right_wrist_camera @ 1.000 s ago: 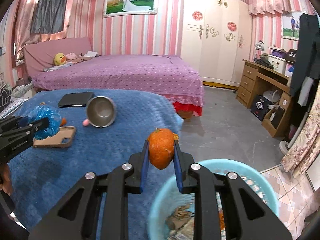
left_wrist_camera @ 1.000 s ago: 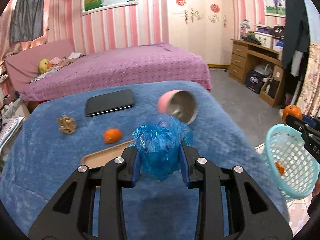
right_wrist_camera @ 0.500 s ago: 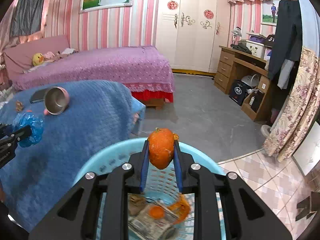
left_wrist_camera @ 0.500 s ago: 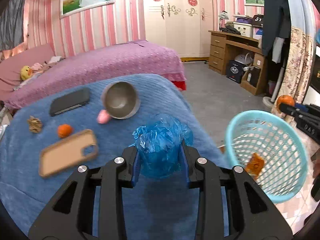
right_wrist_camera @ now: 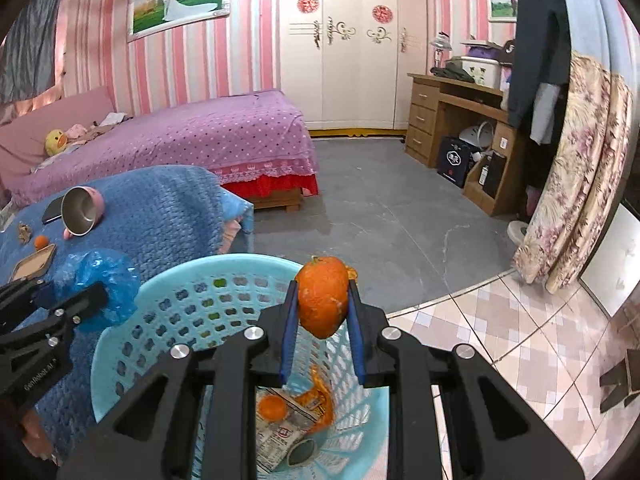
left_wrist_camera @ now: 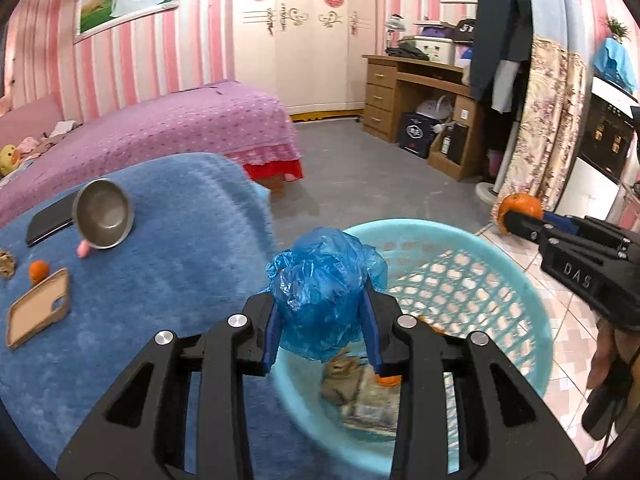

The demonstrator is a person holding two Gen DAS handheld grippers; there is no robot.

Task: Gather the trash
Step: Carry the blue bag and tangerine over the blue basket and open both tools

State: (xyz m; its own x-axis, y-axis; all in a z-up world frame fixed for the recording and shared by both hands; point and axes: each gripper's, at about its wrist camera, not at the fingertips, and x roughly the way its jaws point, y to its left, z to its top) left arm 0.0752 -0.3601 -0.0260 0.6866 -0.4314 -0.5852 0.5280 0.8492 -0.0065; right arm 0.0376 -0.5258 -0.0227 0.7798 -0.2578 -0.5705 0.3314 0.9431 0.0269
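Observation:
A crumpled blue plastic bag (left_wrist_camera: 320,280) sits between the pads of my left gripper (left_wrist_camera: 322,300), whose jaws are opening; it hangs over the near rim of the turquoise basket (left_wrist_camera: 500,264). My right gripper (right_wrist_camera: 322,304) is shut on an orange peel ball (right_wrist_camera: 323,296) above the basket (right_wrist_camera: 192,276). Wrappers and peel (right_wrist_camera: 288,420) lie at the basket's bottom. In the left wrist view the right gripper (left_wrist_camera: 510,216) with the peel ball (left_wrist_camera: 520,206) stands beyond the basket's far right rim.
On the blue blanket-covered table (left_wrist_camera: 180,248) at left lie a steel cup (left_wrist_camera: 104,214) on its side, a dark phone (left_wrist_camera: 48,222), a tan phone case (left_wrist_camera: 38,312), a small orange (left_wrist_camera: 39,271) and a brown scrap (left_wrist_camera: 6,264). A purple bed (left_wrist_camera: 160,128) and a wooden desk (left_wrist_camera: 420,92) stand behind.
Both grippers have swung right, off the blue table and over the basket, each still carrying its item. The basket now fills the lower part of both views.

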